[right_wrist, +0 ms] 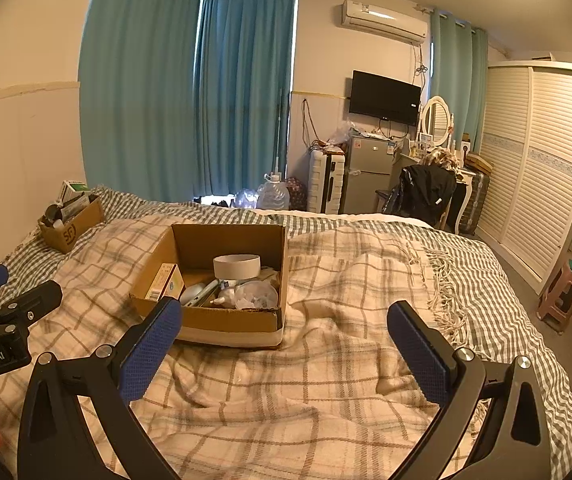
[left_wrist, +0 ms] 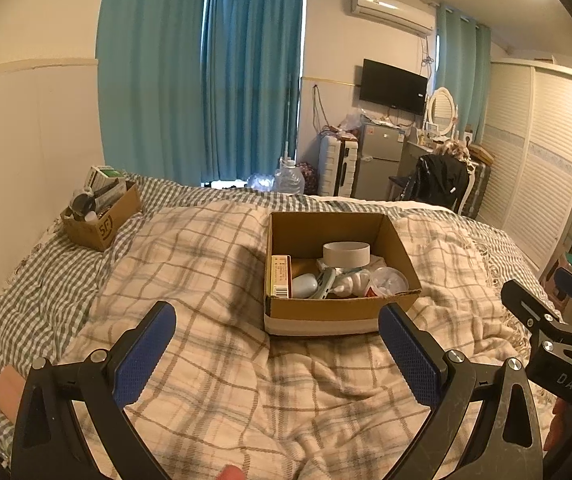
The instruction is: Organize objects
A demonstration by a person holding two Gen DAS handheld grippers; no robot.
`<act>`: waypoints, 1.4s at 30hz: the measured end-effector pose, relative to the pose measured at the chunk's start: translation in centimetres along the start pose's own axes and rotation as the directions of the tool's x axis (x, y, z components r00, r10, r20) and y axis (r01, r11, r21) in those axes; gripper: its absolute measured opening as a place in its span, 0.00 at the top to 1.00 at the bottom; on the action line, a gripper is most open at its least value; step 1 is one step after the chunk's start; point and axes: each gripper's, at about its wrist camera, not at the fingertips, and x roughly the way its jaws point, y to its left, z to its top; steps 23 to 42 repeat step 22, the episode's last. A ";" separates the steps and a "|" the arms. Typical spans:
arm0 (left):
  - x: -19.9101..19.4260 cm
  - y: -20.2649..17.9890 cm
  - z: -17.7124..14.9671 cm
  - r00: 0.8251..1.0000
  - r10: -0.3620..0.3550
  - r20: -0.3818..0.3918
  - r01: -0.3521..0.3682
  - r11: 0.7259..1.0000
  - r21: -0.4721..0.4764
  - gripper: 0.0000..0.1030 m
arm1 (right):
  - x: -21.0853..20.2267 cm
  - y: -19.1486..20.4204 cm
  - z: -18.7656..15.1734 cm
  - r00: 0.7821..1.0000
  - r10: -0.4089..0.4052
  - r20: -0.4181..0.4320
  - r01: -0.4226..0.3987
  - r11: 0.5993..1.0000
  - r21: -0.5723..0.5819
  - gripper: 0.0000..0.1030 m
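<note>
An open cardboard box sits on the plaid blanket in the middle of the bed, also in the right wrist view. Inside lie a white tape roll, a yellow-red packet, a pale oval case and a clear plastic cup. A smaller cardboard box full of items stands at the bed's far left. My left gripper hovers open just short of the big box, nothing between its blue pads. My right gripper is open too, to the box's right, empty.
The plaid blanket covers a checked bedsheet. Beyond the bed are teal curtains, a water jug, a suitcase, a small fridge, a chair with a black jacket and a wardrobe. A stool stands on the floor at right.
</note>
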 end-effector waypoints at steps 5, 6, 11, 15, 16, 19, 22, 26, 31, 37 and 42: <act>0.0 0.1 -0.1 1.000 0.008 0.003 -0.008 1.000 -0.005 0.00 | 0.1 0.2 -0.1 1.000 -0.002 -0.005 0.002 1.000 -0.009 0.00; 0.0 0.1 -0.1 1.000 0.007 0.002 -0.007 1.000 -0.008 0.00 | 0.1 0.2 -0.2 1.000 -0.002 -0.005 0.002 1.000 -0.010 0.00; 0.0 0.4 -0.1 1.000 0.012 0.002 -0.012 1.000 -0.007 0.00 | 0.1 0.3 -0.2 1.000 0.000 -0.008 0.000 1.000 -0.013 0.00; 0.1 0.6 -0.1 1.000 0.012 0.001 -0.012 1.000 -0.010 0.00 | 0.4 0.3 -0.3 1.000 -0.004 -0.020 0.003 1.000 -0.016 0.00; 0.1 0.6 -0.1 1.000 0.013 0.001 -0.013 1.000 -0.012 0.00 | 0.5 0.4 -0.3 1.000 -0.003 -0.022 0.003 1.000 -0.018 0.00; 0.0 0.7 -0.2 1.000 0.014 0.004 -0.014 1.000 -0.016 0.00 | 0.6 0.5 -0.3 1.000 -0.004 -0.025 0.003 1.000 -0.023 0.00; 0.0 0.7 -0.3 1.000 0.017 0.006 -0.017 1.000 -0.012 0.00 | 0.6 0.5 -0.4 1.000 -0.004 -0.025 0.003 1.000 -0.023 0.00; 0.0 0.7 -0.3 1.000 0.017 0.006 -0.017 1.000 -0.012 0.00 | 0.6 0.5 -0.4 1.000 -0.004 -0.025 0.003 1.000 -0.023 0.00; 0.0 0.7 -0.3 1.000 0.017 0.006 -0.017 1.000 -0.012 0.00 | 0.6 0.5 -0.4 1.000 -0.004 -0.025 0.003 1.000 -0.023 0.00; 0.0 0.7 -0.3 1.000 0.017 0.006 -0.017 1.000 -0.012 0.00 | 0.6 0.5 -0.4 1.000 -0.004 -0.025 0.003 1.000 -0.023 0.00; 0.0 0.7 -0.3 1.000 0.017 0.006 -0.017 1.000 -0.012 0.00 | 0.6 0.5 -0.4 1.000 -0.004 -0.025 0.003 1.000 -0.023 0.00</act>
